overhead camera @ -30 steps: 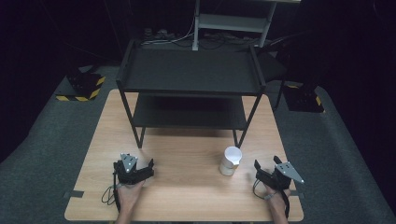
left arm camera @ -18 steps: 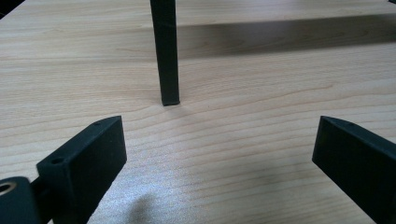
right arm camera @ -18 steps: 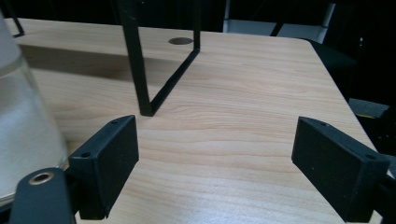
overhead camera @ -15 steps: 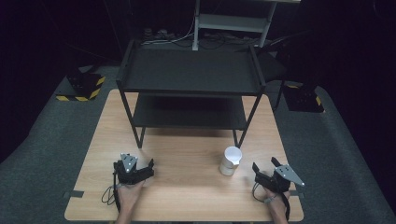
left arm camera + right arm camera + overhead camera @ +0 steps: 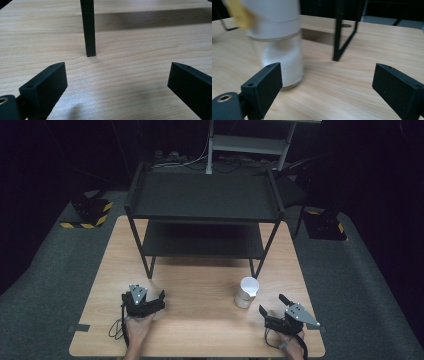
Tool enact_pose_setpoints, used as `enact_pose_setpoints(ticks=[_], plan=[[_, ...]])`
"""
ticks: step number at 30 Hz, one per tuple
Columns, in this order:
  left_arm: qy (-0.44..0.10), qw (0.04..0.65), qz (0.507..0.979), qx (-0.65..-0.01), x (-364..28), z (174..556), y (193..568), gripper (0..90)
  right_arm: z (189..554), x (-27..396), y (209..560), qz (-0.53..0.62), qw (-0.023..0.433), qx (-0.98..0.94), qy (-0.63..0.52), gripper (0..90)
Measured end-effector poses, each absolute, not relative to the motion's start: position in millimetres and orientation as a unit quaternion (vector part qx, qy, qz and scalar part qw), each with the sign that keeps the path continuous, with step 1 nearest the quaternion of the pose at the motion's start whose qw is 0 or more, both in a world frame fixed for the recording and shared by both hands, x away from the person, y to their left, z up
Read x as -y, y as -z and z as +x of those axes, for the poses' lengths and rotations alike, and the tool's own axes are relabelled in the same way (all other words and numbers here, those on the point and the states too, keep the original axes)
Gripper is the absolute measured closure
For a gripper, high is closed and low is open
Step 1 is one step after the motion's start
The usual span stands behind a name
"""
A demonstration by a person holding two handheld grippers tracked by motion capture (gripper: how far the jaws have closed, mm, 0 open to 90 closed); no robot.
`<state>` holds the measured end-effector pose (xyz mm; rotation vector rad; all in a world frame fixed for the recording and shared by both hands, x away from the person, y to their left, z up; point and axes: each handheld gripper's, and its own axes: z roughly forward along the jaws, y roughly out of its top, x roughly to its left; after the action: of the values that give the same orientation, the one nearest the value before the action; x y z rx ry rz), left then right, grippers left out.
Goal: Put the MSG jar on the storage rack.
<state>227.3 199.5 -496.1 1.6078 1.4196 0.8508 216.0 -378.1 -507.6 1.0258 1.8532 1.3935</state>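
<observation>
A white paper cup (image 5: 246, 291) stands in front of the black shelf rack (image 5: 205, 205); the right tool (image 5: 275, 307), its jaws just opened wide with nothing between them, sits near the cup, and the left tool (image 5: 156, 299) gapes apart.

Table (image 5: 200, 285) lit from above, surroundings black; cup (image 5: 279, 45) blurred, perhaps motion.

We had bare table (image 5: 200, 305) between the left gripper (image 5: 150, 301) and the cup (image 5: 246, 292). The rack (image 5: 202, 210) blocked the far half, its front legs (image 5: 88, 27) standing ahead. The cup stood just ahead-left of the right gripper (image 5: 274, 306), whose jaws had just been opening, nothing between them.
</observation>
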Motion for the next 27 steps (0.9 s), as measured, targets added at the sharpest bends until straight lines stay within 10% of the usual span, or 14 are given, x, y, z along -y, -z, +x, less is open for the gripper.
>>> enact_pose_setpoints(ticks=[27], plan=[[-0.335, 0.414, 0.634, -0.561, -202, 226, 497, 2.4, 239, 307, 499, 0.384, 0.278, -0.700, -0.534, 9.0]])
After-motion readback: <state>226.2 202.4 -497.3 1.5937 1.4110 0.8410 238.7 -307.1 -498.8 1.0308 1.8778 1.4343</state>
